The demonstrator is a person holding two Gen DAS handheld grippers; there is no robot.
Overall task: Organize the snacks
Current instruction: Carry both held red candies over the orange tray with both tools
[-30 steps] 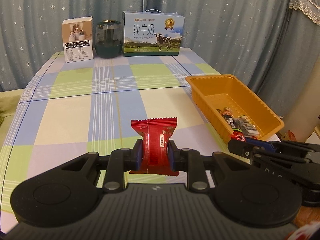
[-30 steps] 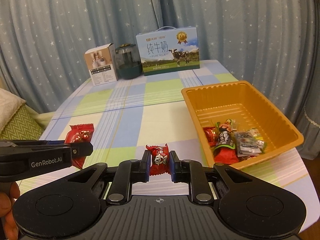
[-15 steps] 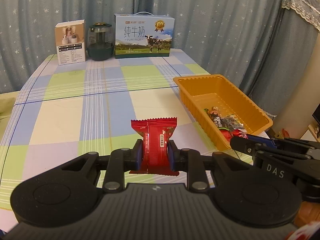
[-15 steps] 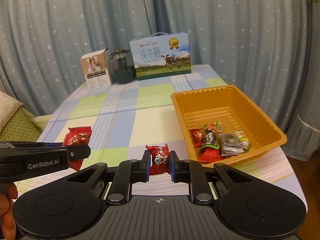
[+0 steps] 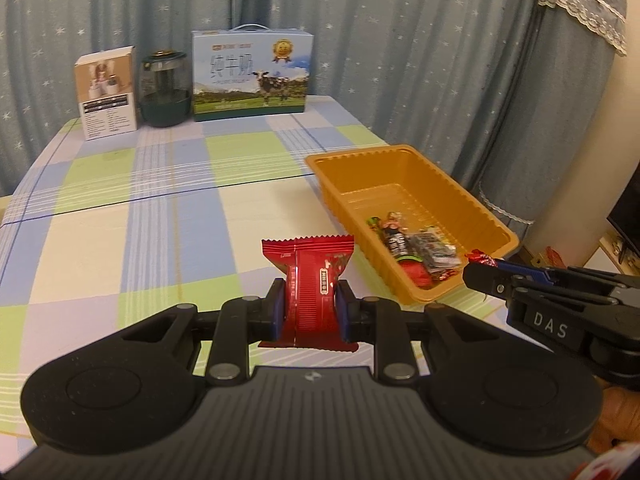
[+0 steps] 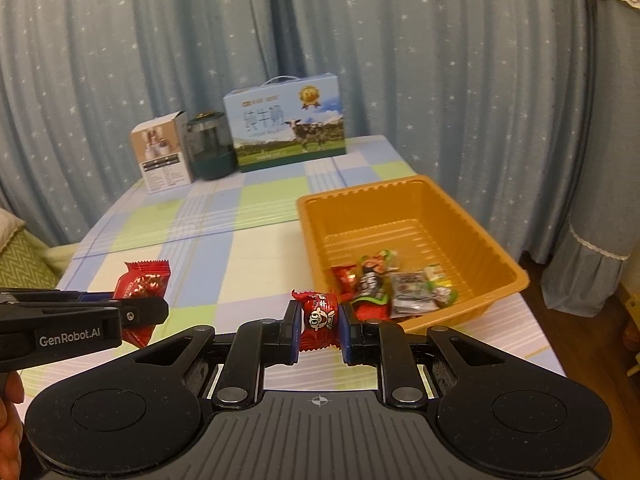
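Checked tablecloth (image 5: 160,208), starry curtains (image 6: 400,60); left tool (image 5: 310,300) grips red packet (image 5: 310,276); right tool (image 6: 320,330) grips candy (image 6: 320,314).

Red snack packet (image 5: 310,280), orange tray (image 5: 436,184), pastel checked tablecloth (image 5: 120,200), seemingly star-dotted blue curtain (image 5: 400,40).

My left gripper (image 5: 310,306) is clamped on a red packet (image 5: 310,280), held upright above the table. My right gripper (image 6: 319,328) pinches a small red candy (image 6: 318,314), level beside the left, both pointing forward.
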